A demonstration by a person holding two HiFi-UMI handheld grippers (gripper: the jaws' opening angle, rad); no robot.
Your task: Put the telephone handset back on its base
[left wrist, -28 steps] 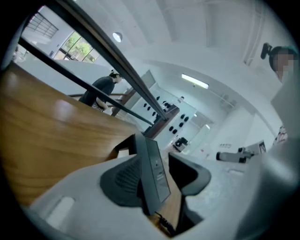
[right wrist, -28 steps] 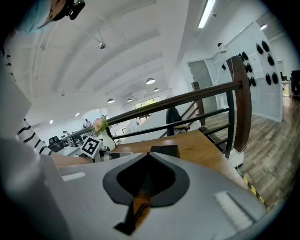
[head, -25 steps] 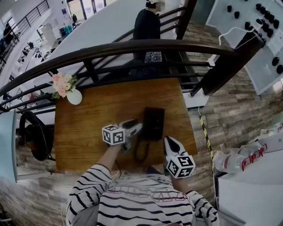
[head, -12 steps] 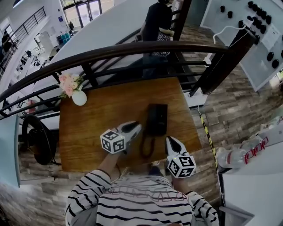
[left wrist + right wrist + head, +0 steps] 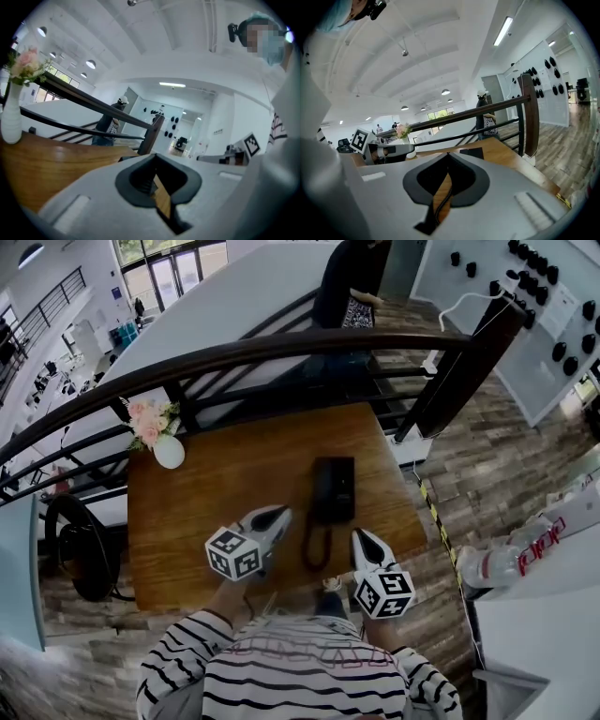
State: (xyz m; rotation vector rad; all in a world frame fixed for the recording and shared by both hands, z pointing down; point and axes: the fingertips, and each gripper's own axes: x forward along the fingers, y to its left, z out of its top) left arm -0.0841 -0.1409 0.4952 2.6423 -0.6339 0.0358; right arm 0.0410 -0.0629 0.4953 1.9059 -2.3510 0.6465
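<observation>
The black telephone (image 5: 333, 487) lies on the wooden table (image 5: 216, 486), and its handset appears to rest on the base. Its coiled cord (image 5: 315, 546) loops toward the table's near edge. My left gripper (image 5: 279, 513) is to the left of the phone, apart from it, with its jaws shut on nothing. In the left gripper view the left gripper (image 5: 156, 158) shows only table wood past its tips. My right gripper (image 5: 360, 537) hovers near the front edge, right of the cord, shut and empty. The right gripper view shows the phone (image 5: 471, 153) ahead of the right gripper (image 5: 449, 157).
A white vase of pink flowers (image 5: 161, 439) stands at the table's far left corner. A dark curved railing (image 5: 281, 351) runs behind the table, and a person (image 5: 352, 282) stands beyond it. A white counter (image 5: 544, 615) lies to the right.
My left gripper has pulled back from the phone's left side toward me. The phone now lies alone. The right gripper has stayed put.
</observation>
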